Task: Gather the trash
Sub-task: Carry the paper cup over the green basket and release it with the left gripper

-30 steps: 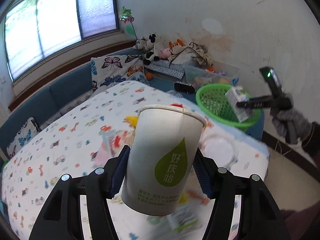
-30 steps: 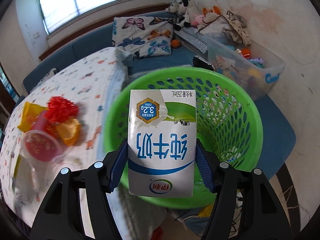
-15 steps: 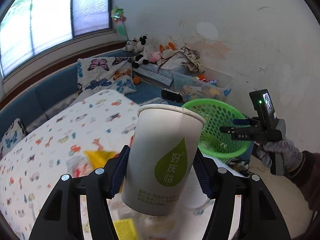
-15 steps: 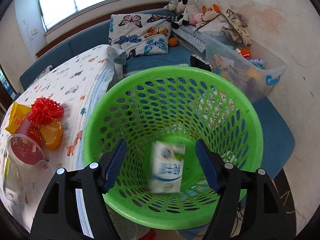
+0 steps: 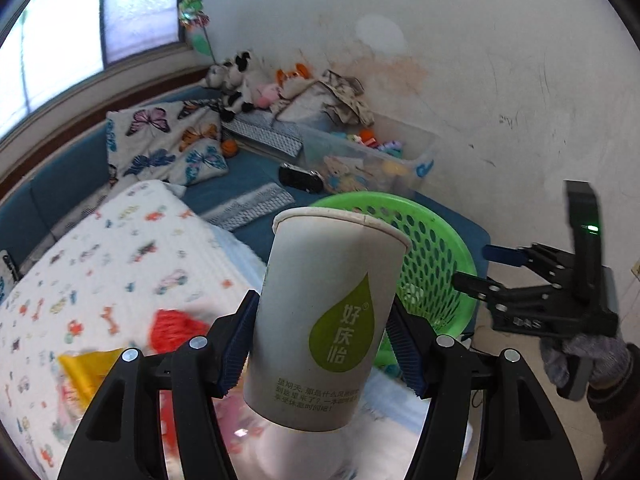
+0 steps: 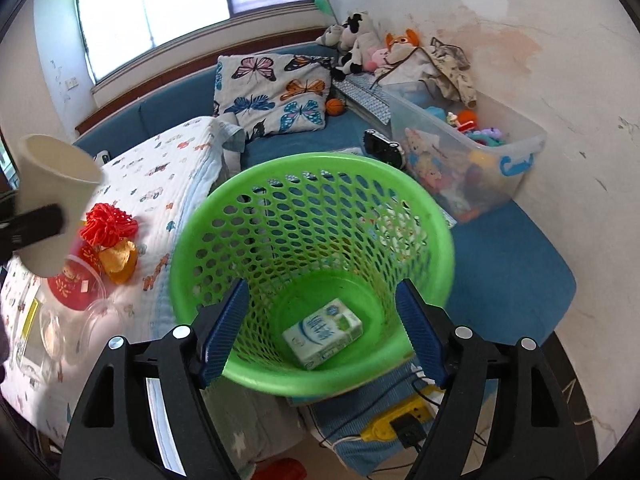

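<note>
My left gripper (image 5: 320, 344) is shut on a white paper cup (image 5: 320, 320) with a green drop logo, held upright above the table's right end, short of the green mesh basket (image 5: 432, 248). The cup also shows at the left of the right wrist view (image 6: 48, 200). My right gripper (image 6: 320, 332) is open and empty above the near rim of the basket (image 6: 312, 200). A white and green milk carton (image 6: 322, 332) lies on its side on the basket floor. The right gripper also shows in the left wrist view (image 5: 476, 268), right of the basket.
A table with a patterned cloth (image 6: 168, 168) holds a red mesh wad (image 6: 108, 226), an orange wrapper (image 6: 118, 258), a red-lidded clear cup (image 6: 76, 292) and other litter. A clear toy bin (image 6: 472, 148) and butterfly pillow (image 6: 276, 92) sit on the blue bench. A yellow power strip (image 6: 404, 426) lies on the floor.
My right gripper opened and the milk carton dropped into the basket, where it has come to rest. My left gripper carried the cup rightward, closer to the basket.
</note>
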`<state>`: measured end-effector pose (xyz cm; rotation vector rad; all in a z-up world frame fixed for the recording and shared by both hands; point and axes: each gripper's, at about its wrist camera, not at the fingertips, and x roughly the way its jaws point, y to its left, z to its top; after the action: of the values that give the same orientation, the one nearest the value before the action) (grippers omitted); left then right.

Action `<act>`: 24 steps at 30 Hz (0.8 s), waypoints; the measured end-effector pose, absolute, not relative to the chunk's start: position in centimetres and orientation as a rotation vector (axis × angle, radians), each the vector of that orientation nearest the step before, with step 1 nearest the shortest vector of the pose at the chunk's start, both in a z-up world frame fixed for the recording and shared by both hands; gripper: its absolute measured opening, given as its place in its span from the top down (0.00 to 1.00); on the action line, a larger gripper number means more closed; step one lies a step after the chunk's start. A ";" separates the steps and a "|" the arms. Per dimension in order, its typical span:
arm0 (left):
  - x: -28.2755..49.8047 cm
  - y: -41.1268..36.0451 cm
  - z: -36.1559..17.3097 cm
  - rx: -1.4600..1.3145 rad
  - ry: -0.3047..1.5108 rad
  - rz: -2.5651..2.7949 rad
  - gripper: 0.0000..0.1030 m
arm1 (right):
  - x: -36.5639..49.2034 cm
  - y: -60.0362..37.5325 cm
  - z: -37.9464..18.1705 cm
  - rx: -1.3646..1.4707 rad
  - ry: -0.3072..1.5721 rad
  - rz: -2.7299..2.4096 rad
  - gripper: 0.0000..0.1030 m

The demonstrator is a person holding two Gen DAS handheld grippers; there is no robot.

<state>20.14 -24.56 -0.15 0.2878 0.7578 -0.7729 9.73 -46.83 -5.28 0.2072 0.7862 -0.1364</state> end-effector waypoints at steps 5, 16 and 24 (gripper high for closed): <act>20.4 -28.2 -1.7 0.313 0.790 -0.791 0.41 | 7.6 -48.0 -5.2 0.217 0.772 -0.163 0.23; 20.8 -32.5 -4.5 0.339 0.870 -0.794 0.40 | 5.2 -49.3 -5.5 0.261 0.758 -0.176 0.18; 20.6 -33.0 -5.4 0.329 0.889 -0.807 0.30 | 4.8 -49.0 -6.0 0.286 0.760 -0.168 0.18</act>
<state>20.65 -33.01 -5.41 0.3293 0.8888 -0.8074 4.77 -49.01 -5.99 0.2856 0.7604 -0.1682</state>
